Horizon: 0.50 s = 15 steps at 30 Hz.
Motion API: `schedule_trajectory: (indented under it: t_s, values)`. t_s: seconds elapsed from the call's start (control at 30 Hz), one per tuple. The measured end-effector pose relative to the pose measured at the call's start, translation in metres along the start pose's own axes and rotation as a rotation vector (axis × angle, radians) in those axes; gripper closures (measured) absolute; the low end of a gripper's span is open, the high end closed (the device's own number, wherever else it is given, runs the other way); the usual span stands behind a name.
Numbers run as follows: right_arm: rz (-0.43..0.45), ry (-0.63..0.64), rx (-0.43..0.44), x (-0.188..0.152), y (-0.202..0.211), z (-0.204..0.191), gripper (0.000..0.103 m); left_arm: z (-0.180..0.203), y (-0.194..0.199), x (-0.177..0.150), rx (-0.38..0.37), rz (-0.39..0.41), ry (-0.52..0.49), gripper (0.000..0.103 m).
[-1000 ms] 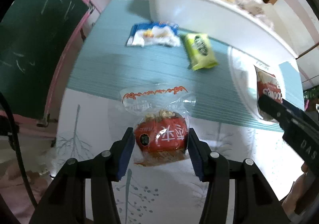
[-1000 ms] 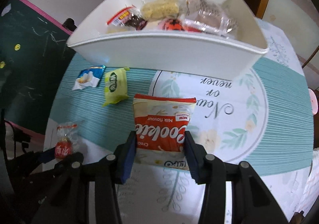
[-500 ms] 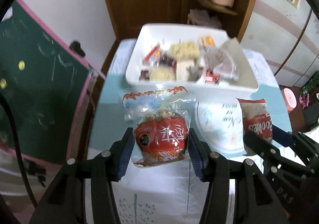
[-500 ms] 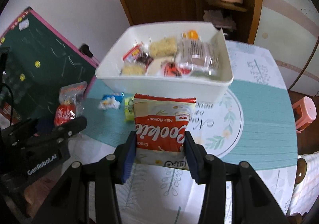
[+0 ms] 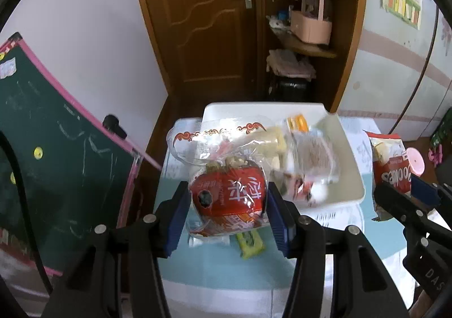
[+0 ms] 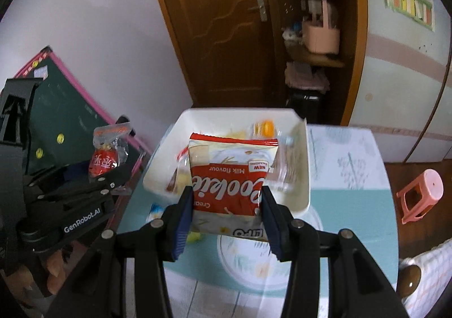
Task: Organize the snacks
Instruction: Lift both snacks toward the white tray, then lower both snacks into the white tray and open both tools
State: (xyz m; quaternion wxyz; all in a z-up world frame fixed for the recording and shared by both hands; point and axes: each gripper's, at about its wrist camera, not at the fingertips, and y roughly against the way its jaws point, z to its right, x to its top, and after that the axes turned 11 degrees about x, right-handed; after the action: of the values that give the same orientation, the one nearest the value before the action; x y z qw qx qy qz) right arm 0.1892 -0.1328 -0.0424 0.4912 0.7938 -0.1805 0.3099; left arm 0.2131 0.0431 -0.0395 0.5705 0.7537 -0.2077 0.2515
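Behind the desk (image 5: 197,270) stands a white tub (image 6: 299,199) with snacks. Left claw (image 5: 228,199) pinches a red nut bag (image 5: 228,193) and right claw (image 6: 226,205) pinches a cookie pack (image 6: 228,173), both held above the desk, probably to drop into the tub.

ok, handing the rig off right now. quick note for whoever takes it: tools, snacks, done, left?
Left tool: shut on the red snack bag, held in the air in front of the white bin.
Right tool: shut on the cookie pack, also held up in front of the bin.
Bin: on the table, already holds several snacks.
On the table: a yellow-green packet and a blue-and-white packet, both near the bin.
Done: both packs picked up.
Left: drop both into the bin, then probably collect the two packets on the table.
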Motion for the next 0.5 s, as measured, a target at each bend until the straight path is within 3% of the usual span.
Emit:
schedule_trajectory:
  t_s: [0.23,0.5]
  values:
    - [0.070,0.004,-0.025,0.043,-0.008,0.005,0.057,0.011,-0.015,0.044,-0.030,0.047,-0.009,0.051]
    - [0.096,-0.017,-0.031,0.072,-0.031,0.012,0.056,0.021,-0.041,0.068,-0.038,0.037,-0.017,0.051]
